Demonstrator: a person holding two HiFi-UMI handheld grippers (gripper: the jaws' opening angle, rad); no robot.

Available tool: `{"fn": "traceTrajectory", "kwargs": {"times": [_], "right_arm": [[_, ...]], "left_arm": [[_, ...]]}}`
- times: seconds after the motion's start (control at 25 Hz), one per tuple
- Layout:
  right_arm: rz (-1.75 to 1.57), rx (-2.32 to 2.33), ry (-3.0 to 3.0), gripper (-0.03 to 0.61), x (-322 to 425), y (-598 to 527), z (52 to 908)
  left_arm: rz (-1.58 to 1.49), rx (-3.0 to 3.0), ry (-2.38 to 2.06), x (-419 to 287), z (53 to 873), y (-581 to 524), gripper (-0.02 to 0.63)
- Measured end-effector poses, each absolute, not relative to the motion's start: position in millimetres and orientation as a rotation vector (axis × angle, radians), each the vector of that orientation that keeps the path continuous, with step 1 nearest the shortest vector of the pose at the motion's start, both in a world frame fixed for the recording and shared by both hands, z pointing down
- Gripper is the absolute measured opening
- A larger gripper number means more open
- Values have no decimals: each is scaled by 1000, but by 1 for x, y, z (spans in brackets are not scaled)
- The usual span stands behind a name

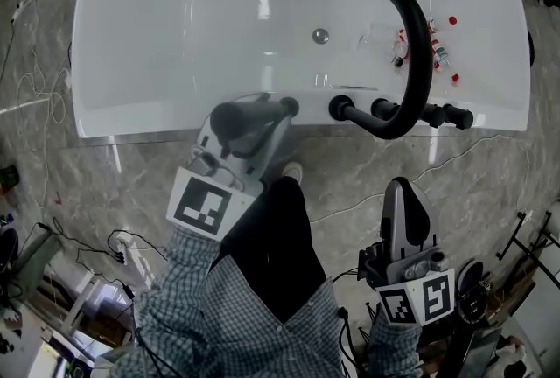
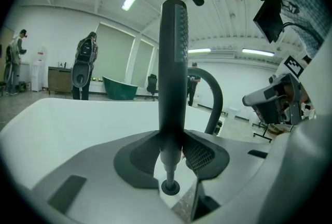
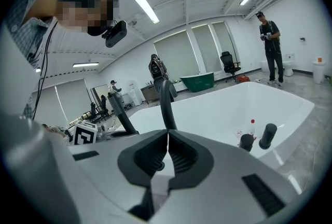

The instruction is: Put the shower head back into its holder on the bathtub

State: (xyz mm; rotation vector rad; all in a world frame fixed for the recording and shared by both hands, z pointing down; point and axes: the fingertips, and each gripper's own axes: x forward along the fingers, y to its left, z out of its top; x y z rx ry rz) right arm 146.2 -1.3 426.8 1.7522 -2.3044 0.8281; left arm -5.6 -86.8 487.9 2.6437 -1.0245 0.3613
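Left gripper (image 2: 171, 154) is clamped on the shower head (image 2: 173, 72), one pad on each side of the dark wand low on its body, and the wand stands upright with its perforated face turned to the right in the left gripper view. Its thin lower stem meets the round holder (image 2: 170, 186) directly below; I cannot tell how deep it sits. From the head view, the wand (image 1: 290, 107) is at the near rim of the tub (image 1: 131, 118), just left of the black handles (image 1: 339, 108) and the arched spout (image 1: 418, 44). I judge the step to be seating the stem, nearly done. To do it well I would keep the wand plumb over the ring, press straight down without twisting, and loosen the jaws only once it stands by itself. A tilt toward the spout could bind the stem or let the wand topple into the tub when I let go. Small red-capped bottles (image 1: 437, 48) lie in the basin beyond the spout, clear of the work. Right gripper (image 3: 167, 158) has its jaws pressed together on nothing and hangs back over the floor (image 1: 350, 175), well apart from the tub.
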Motion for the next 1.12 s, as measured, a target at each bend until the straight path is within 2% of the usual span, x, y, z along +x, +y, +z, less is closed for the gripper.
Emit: {"fn": "traceTrajectory", "kwargs": {"times": [1.12], "right_arm": [[993,1799,-2275,17,152,12,473]], "left_arm": [[604,2774,-920,28,582,-73,140]]}}
